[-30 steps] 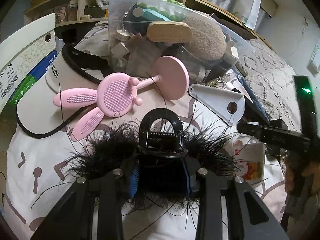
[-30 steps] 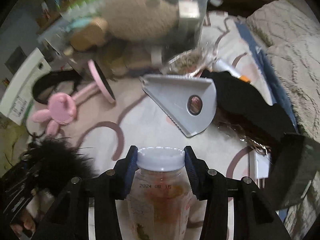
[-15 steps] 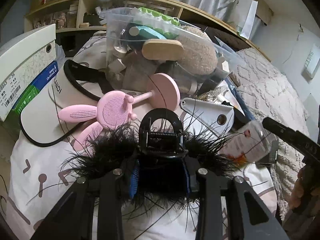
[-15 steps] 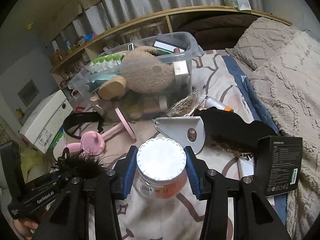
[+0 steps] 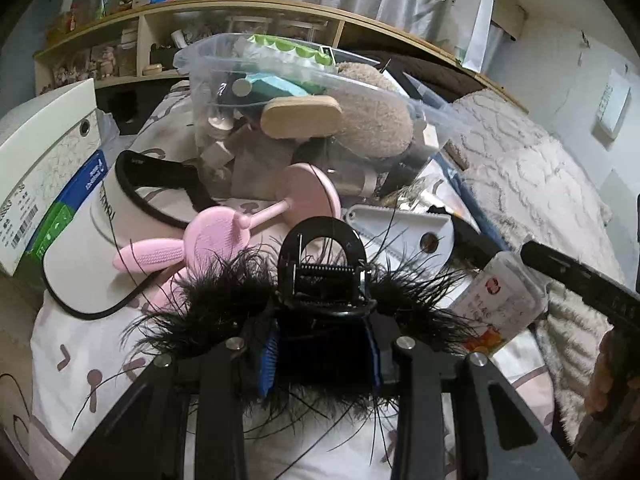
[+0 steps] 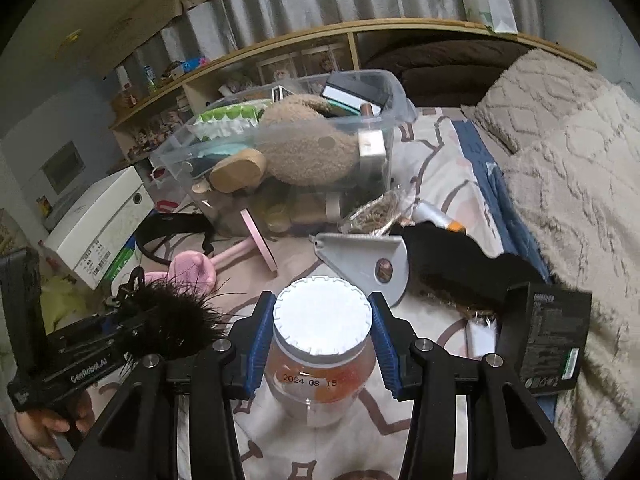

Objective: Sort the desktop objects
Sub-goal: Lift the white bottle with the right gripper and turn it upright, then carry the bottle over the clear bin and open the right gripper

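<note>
Left gripper [image 5: 322, 354] clamps one feathered black hair clip [image 5: 322, 280], long axis crosswise. Right gripper [image 6: 322, 344] grips one white-lidded jar [image 6: 322, 344], lid toward the camera.

1. The feathery hair clip [image 5: 320, 300] is hiding the left tool's [image 5: 322, 356] pads under its black fluff.
2. The jar [image 6: 320, 344] is blocking the bedsheet below; its bottom is blurring out.
3. The clear bin's [image 5: 436, 120] lower contents are staying too jumbled to tell.

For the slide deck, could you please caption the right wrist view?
Right gripper holding a white-lidded jar above the patterned bedsheet, facing a full clear bin.
</note>
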Motion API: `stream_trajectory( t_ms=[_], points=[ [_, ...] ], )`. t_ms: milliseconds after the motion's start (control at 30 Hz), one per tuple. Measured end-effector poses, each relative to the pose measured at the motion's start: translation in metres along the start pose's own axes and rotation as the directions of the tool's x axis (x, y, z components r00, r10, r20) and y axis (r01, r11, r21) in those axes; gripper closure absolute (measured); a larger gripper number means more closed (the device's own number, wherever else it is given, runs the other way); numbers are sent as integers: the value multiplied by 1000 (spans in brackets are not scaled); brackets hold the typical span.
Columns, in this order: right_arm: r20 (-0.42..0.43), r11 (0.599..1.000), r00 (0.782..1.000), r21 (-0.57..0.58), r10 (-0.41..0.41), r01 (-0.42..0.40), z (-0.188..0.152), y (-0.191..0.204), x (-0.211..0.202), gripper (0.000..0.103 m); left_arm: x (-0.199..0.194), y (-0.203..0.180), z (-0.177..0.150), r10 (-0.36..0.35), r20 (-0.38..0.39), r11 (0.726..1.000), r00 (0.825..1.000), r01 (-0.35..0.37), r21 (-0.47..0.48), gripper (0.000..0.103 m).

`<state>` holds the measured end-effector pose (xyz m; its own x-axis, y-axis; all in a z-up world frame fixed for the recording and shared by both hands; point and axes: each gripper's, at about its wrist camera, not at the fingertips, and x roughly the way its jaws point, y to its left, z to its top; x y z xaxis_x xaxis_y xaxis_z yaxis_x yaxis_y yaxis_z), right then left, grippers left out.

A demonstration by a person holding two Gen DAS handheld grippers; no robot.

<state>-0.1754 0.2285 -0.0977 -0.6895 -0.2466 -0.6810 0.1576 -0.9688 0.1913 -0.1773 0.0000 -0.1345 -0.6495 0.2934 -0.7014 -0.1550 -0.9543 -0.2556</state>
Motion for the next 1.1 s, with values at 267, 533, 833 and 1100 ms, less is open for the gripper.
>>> stream_trajectory(
  t_ms=[267, 533, 833, 1100],
  points=[
    [47, 998, 999, -65, -11, 15, 50, 8, -13, 56, -7, -8, 49, -1, 78, 1000, 997, -1, 27, 68],
    [112, 994, 994, -111, -13, 25, 107, 21, -16, 56, -9, -2, 99, 17, 176, 999, 984, -22, 28, 68],
    [197, 987, 976, -113, -88, 112, 171, 31, -4, 56, -11, 19, 122, 32, 261, 999, 965, -38, 18, 68],
    [232, 947, 937, -126, -262, 296, 212, 30, 34, 56, 2, 47, 118, 31, 232, 999, 972, -27, -23, 68]
  ],
)
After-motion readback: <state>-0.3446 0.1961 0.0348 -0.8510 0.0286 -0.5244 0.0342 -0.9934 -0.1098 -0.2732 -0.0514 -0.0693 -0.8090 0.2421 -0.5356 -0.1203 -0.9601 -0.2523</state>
